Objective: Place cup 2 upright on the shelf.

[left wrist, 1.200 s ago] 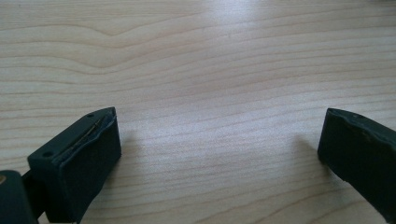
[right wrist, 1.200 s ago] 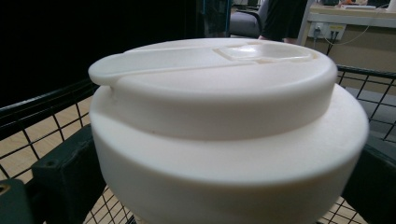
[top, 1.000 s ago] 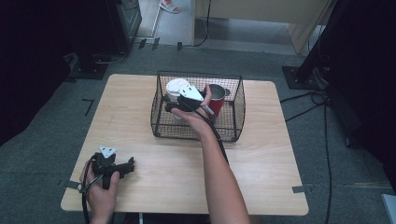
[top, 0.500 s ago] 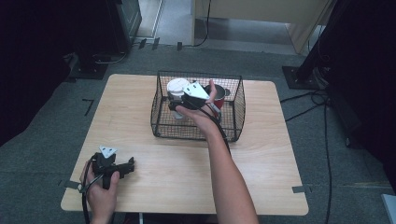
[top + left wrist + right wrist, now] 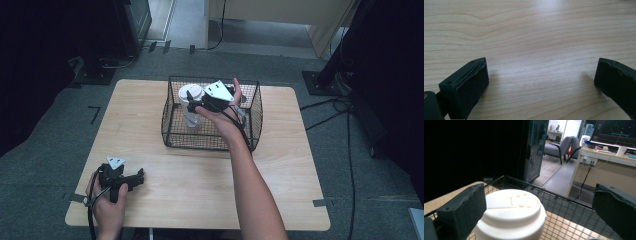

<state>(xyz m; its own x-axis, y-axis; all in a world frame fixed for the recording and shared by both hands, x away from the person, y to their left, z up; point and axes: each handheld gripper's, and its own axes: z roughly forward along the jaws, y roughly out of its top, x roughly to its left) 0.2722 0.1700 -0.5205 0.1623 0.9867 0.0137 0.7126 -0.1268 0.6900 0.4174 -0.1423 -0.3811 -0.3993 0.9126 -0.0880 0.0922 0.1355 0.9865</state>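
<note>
The black wire-mesh basket (image 5: 210,137) stands on the light wooden tabletop (image 5: 280,165) toward 12 o'clock from the tabletop centre, near the far edge. Inside the basket, in its 9 o'clock half, stands a clear plastic cup with a white domed lid (image 5: 192,95); the cup is upright. The right claw (image 5: 192,100), held in the person's right hand (image 5: 222,117), is positioned above the basket, with the forearm crossing the basket's near rim from 6 o'clock. In the right gripper view, the white lid (image 5: 511,217) sits between the two black jaws, close against the jaw at 9 o'clock and well apart from the jaw at 3 o'clock; the right claw (image 5: 539,207) is spread wide and is not pinching the cup. The basket's far wire wall (image 5: 564,200) runs behind the lid in that view. The left claw (image 5: 137,176), held in the person's left hand (image 5: 107,205), rests near the tabletop corner at 7 o'clock, well apart from the basket. In the left gripper view, the left claw (image 5: 541,77) is spread wide, with bare wood grain (image 5: 536,37) between its jaws and nothing held. A grey three-cornered plate (image 5: 219,90) is visible on top of the right gripper.
</note>
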